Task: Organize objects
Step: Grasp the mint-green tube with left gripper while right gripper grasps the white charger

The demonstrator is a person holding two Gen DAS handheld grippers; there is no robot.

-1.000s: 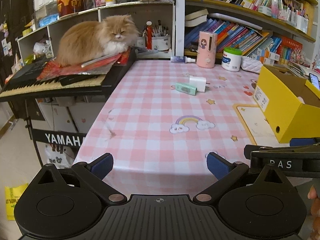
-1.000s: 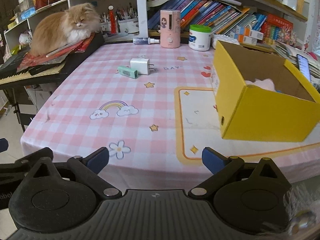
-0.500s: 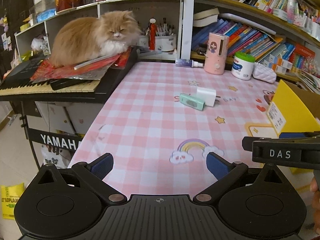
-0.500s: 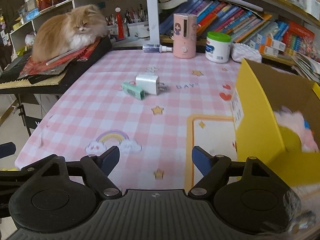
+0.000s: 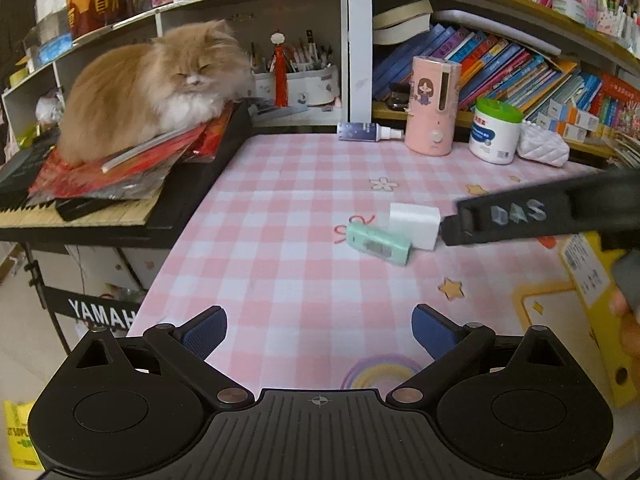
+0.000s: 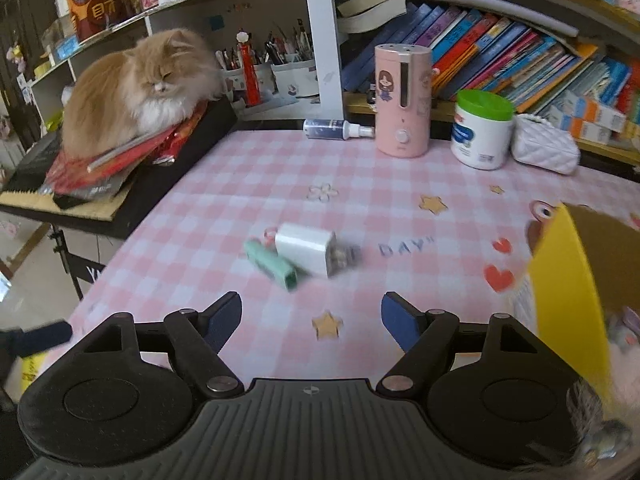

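A white charger block (image 5: 414, 219) and a mint green stick-shaped item (image 5: 377, 242) lie touching in the middle of the pink checked table (image 5: 280, 240). Both also show in the right wrist view, the charger (image 6: 309, 248) and the green item (image 6: 272, 263). A yellow box (image 6: 568, 292) stands open at the right; its side shows in the left wrist view (image 5: 588, 280). My left gripper (image 5: 319, 330) is open and empty above the table's front part. My right gripper (image 6: 311, 320) is open and empty, just short of the charger. Its dark body (image 5: 540, 212) reaches in beside the charger.
An orange cat (image 5: 152, 88) lies on red papers on a keyboard (image 5: 80, 212) left of the table. A pink humidifier (image 6: 402, 100), a green-lidded white jar (image 6: 482, 134), a small spray bottle (image 6: 336, 129) and a white quilted pouch (image 6: 546, 148) stand along the back, under bookshelves.
Both grippers have moved forward over the table toward the charger and green item. The right gripper has gone further and left, past the yellow box's front corner.
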